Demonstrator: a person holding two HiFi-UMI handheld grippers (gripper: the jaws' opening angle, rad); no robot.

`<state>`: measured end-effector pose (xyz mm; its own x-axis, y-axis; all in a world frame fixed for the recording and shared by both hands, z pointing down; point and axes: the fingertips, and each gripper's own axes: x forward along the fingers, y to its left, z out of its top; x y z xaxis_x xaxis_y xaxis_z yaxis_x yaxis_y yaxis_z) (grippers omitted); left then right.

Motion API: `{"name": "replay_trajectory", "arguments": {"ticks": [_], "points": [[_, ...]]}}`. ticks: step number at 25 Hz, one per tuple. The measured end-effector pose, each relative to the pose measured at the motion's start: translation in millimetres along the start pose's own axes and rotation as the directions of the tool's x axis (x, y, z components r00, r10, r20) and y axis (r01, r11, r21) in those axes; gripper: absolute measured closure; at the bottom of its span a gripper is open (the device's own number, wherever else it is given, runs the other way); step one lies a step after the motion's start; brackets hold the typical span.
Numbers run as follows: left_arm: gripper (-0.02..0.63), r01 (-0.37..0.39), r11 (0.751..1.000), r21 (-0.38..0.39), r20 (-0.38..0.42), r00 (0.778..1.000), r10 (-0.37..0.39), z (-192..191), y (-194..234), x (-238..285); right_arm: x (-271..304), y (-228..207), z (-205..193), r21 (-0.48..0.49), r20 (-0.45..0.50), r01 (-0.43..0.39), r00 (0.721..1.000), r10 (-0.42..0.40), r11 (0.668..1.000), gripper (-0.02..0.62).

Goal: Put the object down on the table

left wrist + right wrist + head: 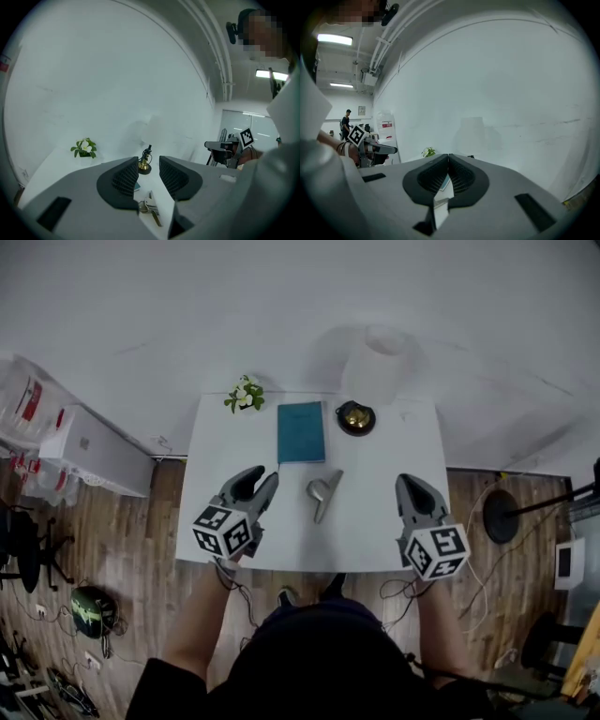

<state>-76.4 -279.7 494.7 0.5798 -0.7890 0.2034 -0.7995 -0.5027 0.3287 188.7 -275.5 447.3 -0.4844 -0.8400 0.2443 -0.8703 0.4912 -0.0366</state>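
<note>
A small grey metal object (323, 494), which looks like a bunch of keys, lies on the white table (394, 456) near its middle. My left gripper (264, 476) hovers just left of it, open, with nothing between the jaws. In the left gripper view the metal object (149, 207) lies on the table below and just beyond the open left gripper (148, 161). My right gripper (405, 481) is over the table's right side, shut and empty. In its own view the right gripper (448, 157) has its pads pressed together.
A teal book (301, 431), a small brass bell (355, 417) and a little potted plant (246, 394) sit along the table's far edge. A white cylinder (380, 362) stands behind it by the wall. A white box (94, 451) is on the floor to the left.
</note>
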Motion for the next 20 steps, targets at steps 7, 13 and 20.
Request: {"name": "replay_trajectory", "arguments": {"ticks": [7, 13, 20], "points": [[0.511, -0.014, 0.99, 0.139, 0.132, 0.991, -0.005, 71, -24, -56, -35, 42, 68, -0.08, 0.173, 0.062, 0.984, -0.048, 0.995, 0.589], [0.582, -0.074, 0.962, 0.262, 0.248, 0.969, 0.007, 121, -46, -101, -62, 78, 102, -0.173, 0.261, 0.128, 0.962, -0.08, 0.977, 0.589], [0.601, -0.028, 0.938, 0.345, 0.255, 0.965, -0.065, 126, -69, -143, -79, 115, 107, -0.203, 0.285, 0.159, 0.954, -0.097, 0.966, 0.59]]}}
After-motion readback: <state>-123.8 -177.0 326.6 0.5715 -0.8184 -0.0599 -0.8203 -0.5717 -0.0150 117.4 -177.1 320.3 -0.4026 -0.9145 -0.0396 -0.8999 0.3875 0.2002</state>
